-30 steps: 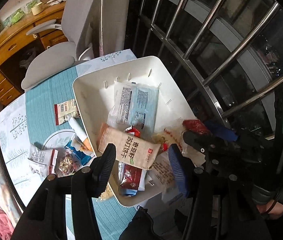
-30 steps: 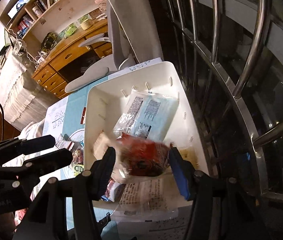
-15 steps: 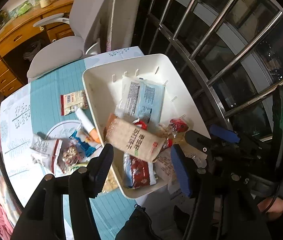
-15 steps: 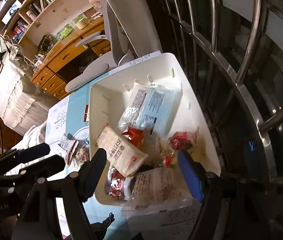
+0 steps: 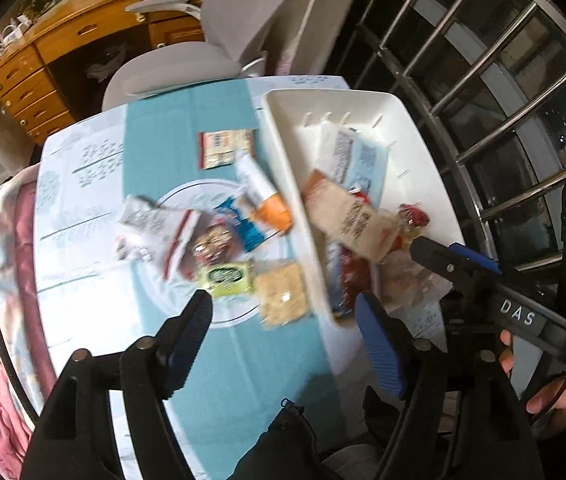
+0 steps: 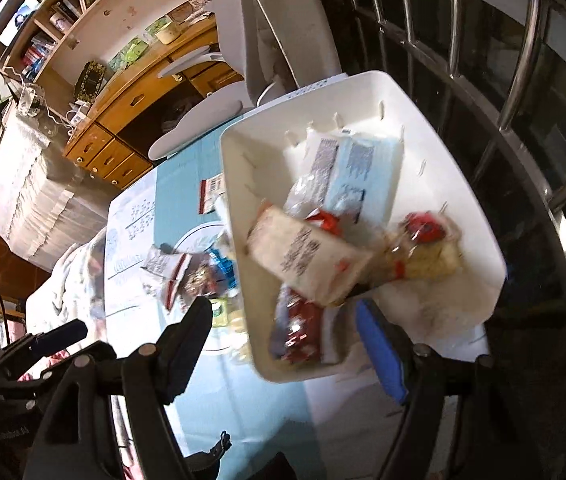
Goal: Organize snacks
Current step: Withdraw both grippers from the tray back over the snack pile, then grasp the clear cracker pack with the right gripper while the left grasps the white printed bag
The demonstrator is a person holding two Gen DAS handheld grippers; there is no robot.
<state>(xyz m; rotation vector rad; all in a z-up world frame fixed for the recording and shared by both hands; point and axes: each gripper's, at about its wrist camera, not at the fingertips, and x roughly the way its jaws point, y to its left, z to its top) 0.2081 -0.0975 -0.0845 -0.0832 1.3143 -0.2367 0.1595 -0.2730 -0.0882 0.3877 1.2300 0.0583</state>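
The left gripper [image 5: 283, 308] stood with its jaws spread and nothing between the pads; they had just been opening further. It hung over the teal table runner [image 5: 219, 360], with the loose snacks on the table just beyond its fingertips: a green packet [image 5: 227, 278] and a pale cracker packet [image 5: 283, 298] nearest, a white-and-red packet [image 5: 155, 228] and a blue packet [image 5: 243, 224] farther out, and a red-edged packet [image 5: 225, 148] farthest. The white bin [image 5: 415, 152] lay ahead and to the right of this gripper, its near corner close beside the right-hand finger.

The right gripper [image 6: 283, 320] was likewise released, empty, its jaws having opened within the last second. The white bin [image 6: 463, 208] lay directly ahead of it, its near rim between and just beyond the fingertips. Inside the bin lay a tan biscuit packet [image 6: 307, 260], a light blue packet [image 6: 355, 168] toward the far wall, a red-and-clear packet [image 6: 427, 236] at the right side, and a dark red packet [image 6: 299, 332] nearest the gripper. Both views were motion-blurred.
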